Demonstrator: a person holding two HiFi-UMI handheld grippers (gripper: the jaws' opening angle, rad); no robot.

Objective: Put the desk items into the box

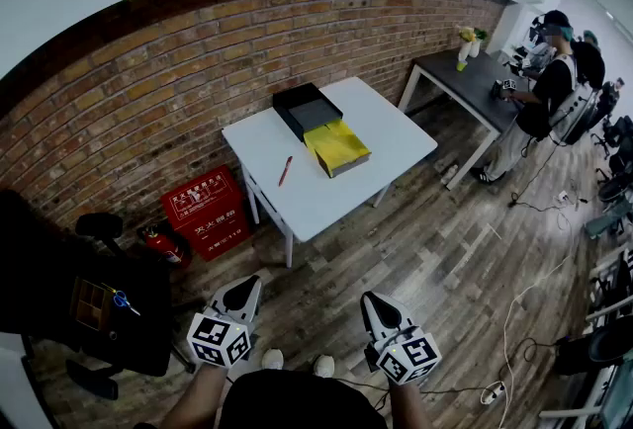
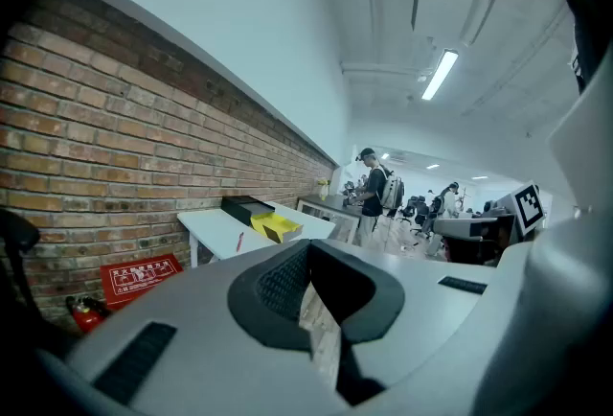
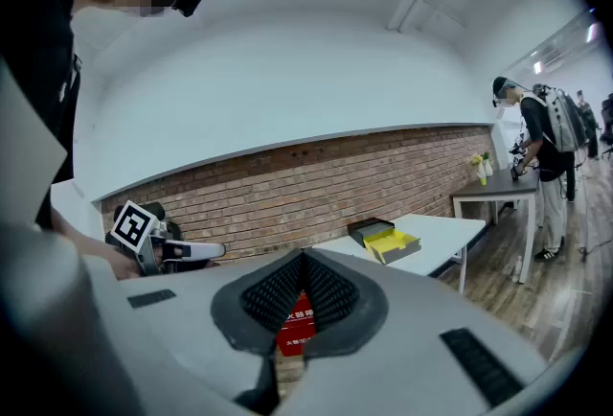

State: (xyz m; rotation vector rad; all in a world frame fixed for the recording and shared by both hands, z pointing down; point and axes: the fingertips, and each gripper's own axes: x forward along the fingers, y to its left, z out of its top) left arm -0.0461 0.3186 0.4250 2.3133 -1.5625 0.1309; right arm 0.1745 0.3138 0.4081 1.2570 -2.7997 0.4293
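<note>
Broadly, a brick wall [image 1: 148, 91] runs behind everything, with a wooden floor [image 1: 435, 229] spread in front of it. Against the wall stands a white counter [image 1: 341, 185], and further right a dark counter [image 1: 475, 81] where a person [image 1: 544, 86] stands (well away from the task). A red cabinet [image 1: 205, 210] sits on the floor just left of the white counter, below the bricks.

On the white counter, near its wall-side edge, rests a black box [image 1: 307, 109] with a grey inside, open at the top. A yellow tray [image 1: 336, 147] lies just beside it, touching its near corner. A red pen [image 1: 285, 170] lies flat on the bare top, left of the tray and apart from both.

The left tongs [image 2: 308, 251] and the right tongs [image 3: 303, 256] are held low over the floor, well apart from the white counter, side by side and aimed towards it. Both are clenched tip to tip with nothing gripped between them.
</note>
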